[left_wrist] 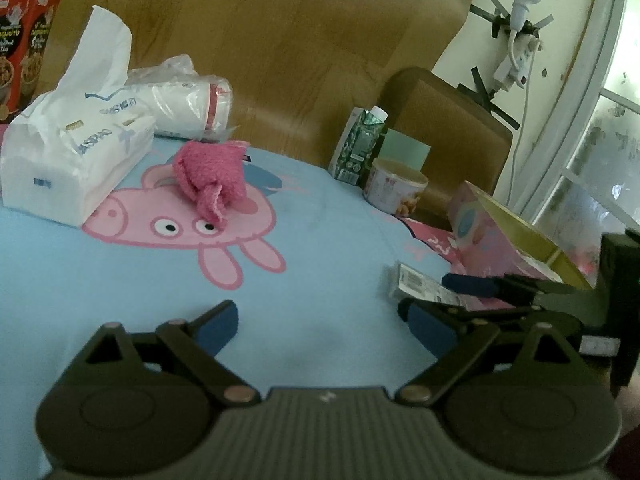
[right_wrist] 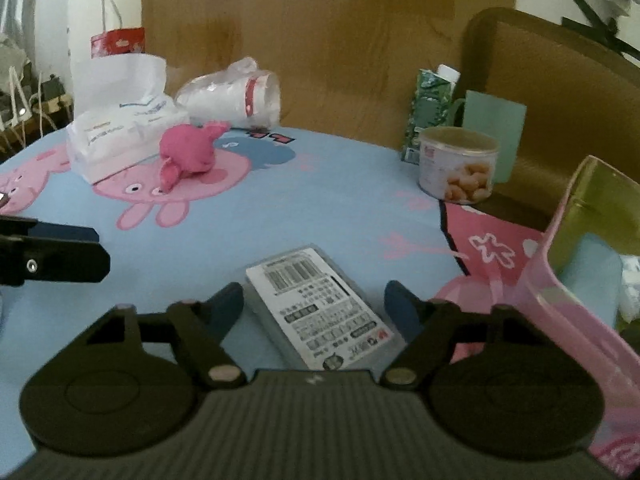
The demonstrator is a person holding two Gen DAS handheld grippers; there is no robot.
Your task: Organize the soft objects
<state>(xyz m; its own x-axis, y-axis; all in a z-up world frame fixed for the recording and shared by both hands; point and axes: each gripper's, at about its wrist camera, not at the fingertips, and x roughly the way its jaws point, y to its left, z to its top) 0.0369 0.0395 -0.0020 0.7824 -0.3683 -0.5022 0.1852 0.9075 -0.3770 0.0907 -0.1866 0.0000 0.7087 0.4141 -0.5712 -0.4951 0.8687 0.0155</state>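
A pink terry-cloth bundle (left_wrist: 208, 178) (right_wrist: 186, 156) lies on the cartoon pig print of the blue cloth, beside a soft white tissue pack (left_wrist: 76, 152) (right_wrist: 116, 136). My left gripper (left_wrist: 324, 322) hovers open over bare cloth, well short of the bundle, with nothing between its fingers. My right gripper (right_wrist: 314, 306) stands open around a flat grey packet with a barcode label (right_wrist: 320, 308) (left_wrist: 420, 286) that lies on the cloth; I see no pad pressing on it. The left wrist view shows one right finger (left_wrist: 468, 285) above that packet.
An open pink box (right_wrist: 576, 240) (left_wrist: 516, 240) stands at the right edge. At the back are a bagged stack of cups (right_wrist: 236, 96), a green carton (right_wrist: 432, 108), a nut tub (right_wrist: 460, 164) and a red box (left_wrist: 24, 40). A chair back (right_wrist: 560, 92) rises behind the table.
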